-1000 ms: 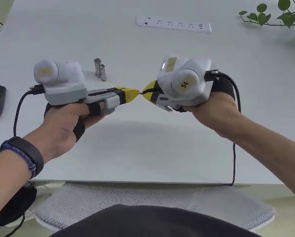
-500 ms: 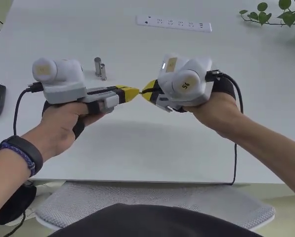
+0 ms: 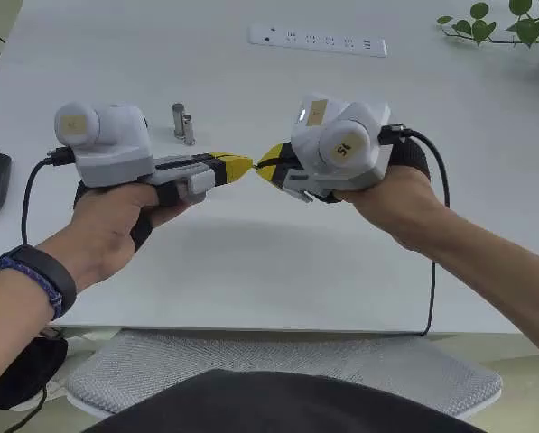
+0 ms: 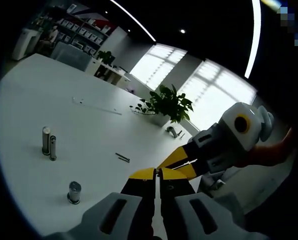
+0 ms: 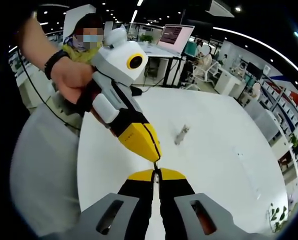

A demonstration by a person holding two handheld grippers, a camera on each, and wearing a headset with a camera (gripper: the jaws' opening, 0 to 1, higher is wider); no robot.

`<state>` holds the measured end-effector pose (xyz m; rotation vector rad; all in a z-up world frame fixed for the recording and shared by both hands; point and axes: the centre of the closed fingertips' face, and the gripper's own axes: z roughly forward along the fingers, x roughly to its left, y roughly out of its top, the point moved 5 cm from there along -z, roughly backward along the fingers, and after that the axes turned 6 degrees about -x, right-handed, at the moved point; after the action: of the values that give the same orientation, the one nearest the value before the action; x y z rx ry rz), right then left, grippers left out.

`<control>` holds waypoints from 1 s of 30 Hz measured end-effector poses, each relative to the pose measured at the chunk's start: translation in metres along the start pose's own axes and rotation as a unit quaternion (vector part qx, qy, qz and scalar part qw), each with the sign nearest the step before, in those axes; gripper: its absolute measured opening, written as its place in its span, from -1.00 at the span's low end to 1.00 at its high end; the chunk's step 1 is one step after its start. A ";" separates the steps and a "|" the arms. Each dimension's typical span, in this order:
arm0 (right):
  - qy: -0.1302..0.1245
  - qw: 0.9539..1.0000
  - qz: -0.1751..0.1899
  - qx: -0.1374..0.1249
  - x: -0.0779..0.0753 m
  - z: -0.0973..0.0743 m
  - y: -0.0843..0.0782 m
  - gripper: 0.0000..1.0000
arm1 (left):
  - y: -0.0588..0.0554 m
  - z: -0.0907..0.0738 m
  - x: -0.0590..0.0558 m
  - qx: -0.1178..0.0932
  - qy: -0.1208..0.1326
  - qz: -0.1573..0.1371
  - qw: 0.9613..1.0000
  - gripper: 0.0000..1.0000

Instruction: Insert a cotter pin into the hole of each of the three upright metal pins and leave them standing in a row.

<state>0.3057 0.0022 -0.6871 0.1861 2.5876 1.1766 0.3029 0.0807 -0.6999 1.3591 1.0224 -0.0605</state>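
Left gripper (image 3: pixel 240 167) and right gripper (image 3: pixel 269 163) are tip to tip in the air, on the near side of the power strip (image 3: pixel 317 42). Both pairs of jaws are pressed together. A thin dark sliver (image 5: pixel 155 161) bridges the tips; cannot tell which jaws grip it.

Against 1 s ago: both sit slightly higher, tips as close. The strip is unmoved in frame.

Two metal pins (image 3: pixel 183 126) stand side by side, nearer than the strip and left of it. The third metal pin (image 4: pixel 74 192) stands apart, nearer still. Loose cotter pins (image 4: pixel 122 158) lie flat.

The table (image 3: pixel 278 262) is bare from the strip toward its near edge.
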 end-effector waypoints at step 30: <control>0.077 0.996 0.052 0.005 0.003 -0.002 -0.016 -0.77 | -0.005 -0.006 -0.009 0.028 -0.043 0.040 0.998 -1.00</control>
<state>0.3026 -0.0091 -0.6978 0.2447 2.7484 1.2602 0.2916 0.0798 -0.6974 1.4341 0.8993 -0.0878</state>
